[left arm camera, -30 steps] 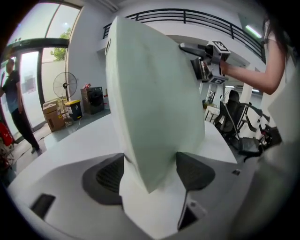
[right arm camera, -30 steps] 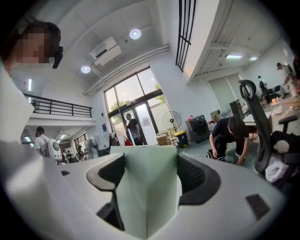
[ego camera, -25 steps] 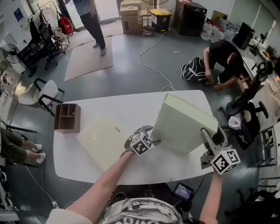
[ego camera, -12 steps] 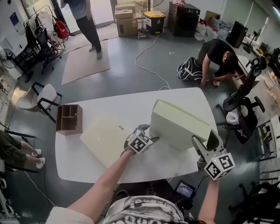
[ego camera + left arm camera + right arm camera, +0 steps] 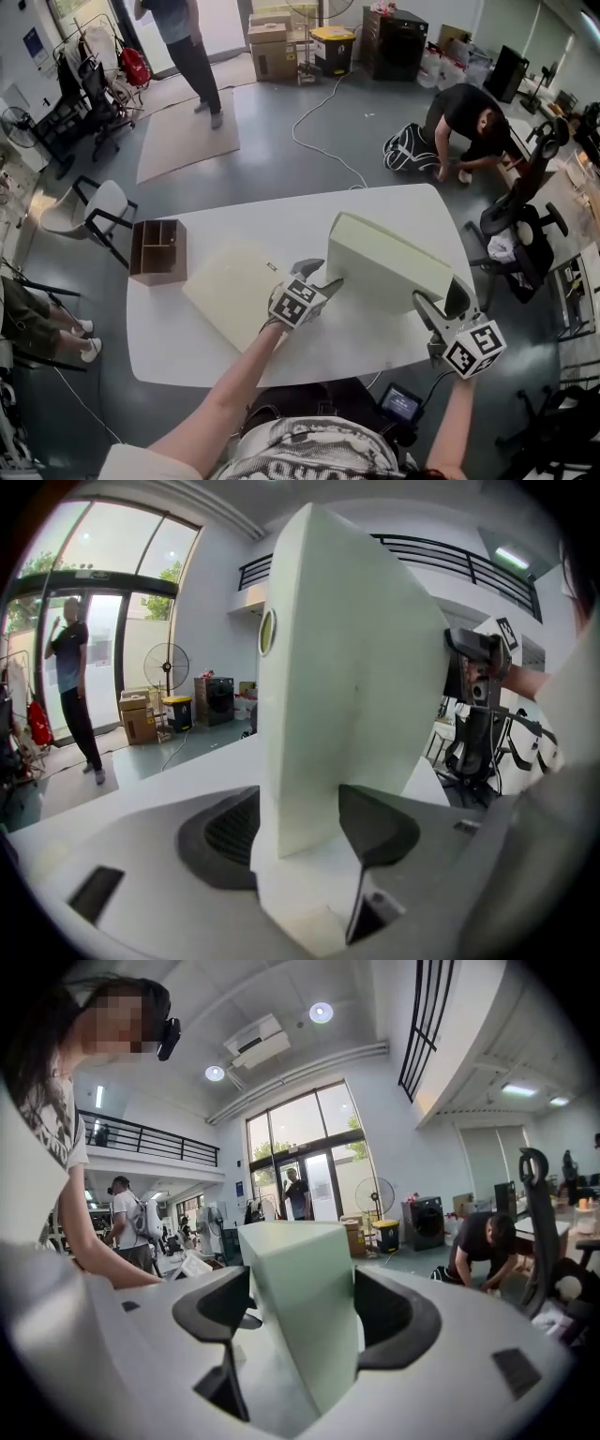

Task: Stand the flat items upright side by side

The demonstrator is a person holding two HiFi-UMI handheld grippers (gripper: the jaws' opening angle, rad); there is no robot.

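The thick pale green foam slab [image 5: 389,267] is up off its flat side, over the right half of the white oval table [image 5: 262,230]. It is not straight up yet. It leans, with its wide face tipped toward the head camera. I cannot tell if its bottom edge touches the table.

The left gripper [image 5: 323,278] has the slab's near left edge between its jaws. Those jaws have just been closing, and now both dark pads sit against the slab's two sides. They are quite far apart, because the slab is fat. The right gripper [image 5: 441,302] holds the slab's near right corner the same way, jaws wide, with a pad pressed on each side.

Just to the left, the other flat thing, a cream foam slab [image 5: 234,291], lies flat on the table. Nothing touches it. A brown wooden box [image 5: 157,251] sits at the table's far left edge, apart from both slabs.

I think the step now is standing the first slab up. Next, both hands need to tip it until it is straight and set its bottom edge down flat. Then they should let go slowly so it does not fall over. They should leave room beside it, because the cream slab must stand right next to it.
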